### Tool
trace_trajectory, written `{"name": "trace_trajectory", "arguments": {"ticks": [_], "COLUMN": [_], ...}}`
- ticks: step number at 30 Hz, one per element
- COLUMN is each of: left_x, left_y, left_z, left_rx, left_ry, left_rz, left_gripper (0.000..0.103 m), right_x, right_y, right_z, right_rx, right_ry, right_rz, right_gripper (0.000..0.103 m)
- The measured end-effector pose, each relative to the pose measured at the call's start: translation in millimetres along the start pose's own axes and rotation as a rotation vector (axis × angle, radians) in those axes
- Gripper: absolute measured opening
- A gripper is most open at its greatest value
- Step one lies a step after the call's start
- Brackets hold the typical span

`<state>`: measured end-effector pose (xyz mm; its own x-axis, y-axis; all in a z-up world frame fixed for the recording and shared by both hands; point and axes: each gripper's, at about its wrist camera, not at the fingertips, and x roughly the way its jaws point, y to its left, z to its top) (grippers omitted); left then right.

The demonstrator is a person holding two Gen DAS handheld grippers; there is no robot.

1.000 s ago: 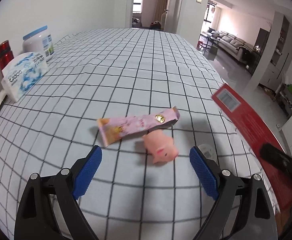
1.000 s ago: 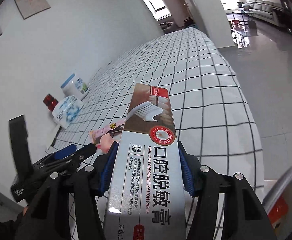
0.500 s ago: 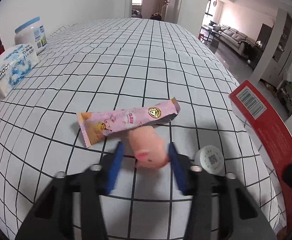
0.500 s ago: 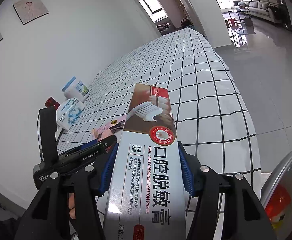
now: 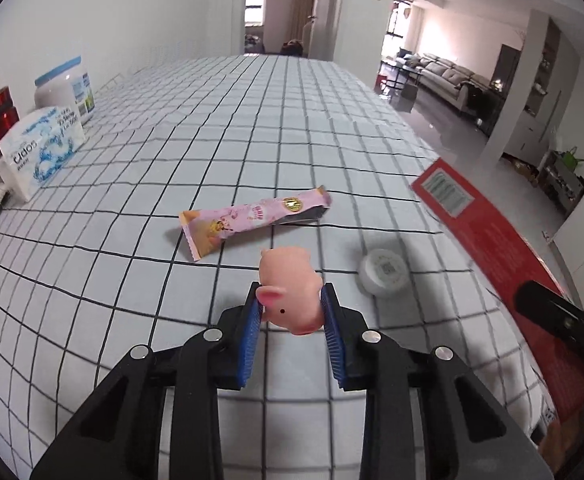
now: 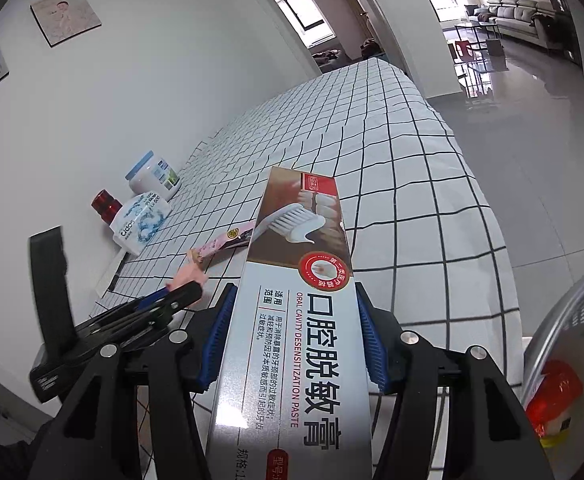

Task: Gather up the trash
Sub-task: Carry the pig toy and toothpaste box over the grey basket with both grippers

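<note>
My left gripper (image 5: 290,312) is shut on a pink toy pig (image 5: 288,292) and holds it just above the checked cloth. A pink snack wrapper (image 5: 252,216) lies ahead of it, and a small white round cap (image 5: 383,273) lies to its right. My right gripper (image 6: 292,324) is shut on a long toothpaste box (image 6: 295,300), seen red from the left wrist view (image 5: 491,240). In the right wrist view the left gripper (image 6: 180,292) with the pig (image 6: 188,276) sits to the left of the box.
A tissue pack (image 5: 40,152), a white jar (image 5: 66,92) and a red bottle (image 5: 0,116) stand by the wall at the left. A grey mesh basket (image 6: 571,320) holding a red and yellow packet (image 6: 553,396) is at the table's right edge.
My left gripper moved forward around the pig, closed on it and lifted it slightly. The right gripper kept holding the box and shifted so more of the basket shows.
</note>
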<state>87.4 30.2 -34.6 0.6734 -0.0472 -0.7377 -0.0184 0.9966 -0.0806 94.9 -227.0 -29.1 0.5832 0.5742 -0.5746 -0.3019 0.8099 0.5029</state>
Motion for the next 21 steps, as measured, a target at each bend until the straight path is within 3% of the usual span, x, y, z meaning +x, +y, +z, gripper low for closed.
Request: {"name": "trace_trajectory", "arguments": {"ticks": [9, 21], "left_x": [-31.4, -42.3], "left_y": [-51.4, -162.5], "left_z": [-5.8, -33.9], "left_rx": [0.098, 0.275], "left_ry": [-0.050, -0.028], "left_rz": [-0.112, -0.300], "left_gripper": [0.030, 0.030], "right_x": [-50.7, -138.1], "right_y": [-20.3, -75.8], "right_z": [-23.3, -69.0], "right_rx": [0.052, 0.137], "right_ry": [-0.067, -0.155], "right_rz": [-0.065, -0.286], "right_gripper": [0.055, 0.055]}}
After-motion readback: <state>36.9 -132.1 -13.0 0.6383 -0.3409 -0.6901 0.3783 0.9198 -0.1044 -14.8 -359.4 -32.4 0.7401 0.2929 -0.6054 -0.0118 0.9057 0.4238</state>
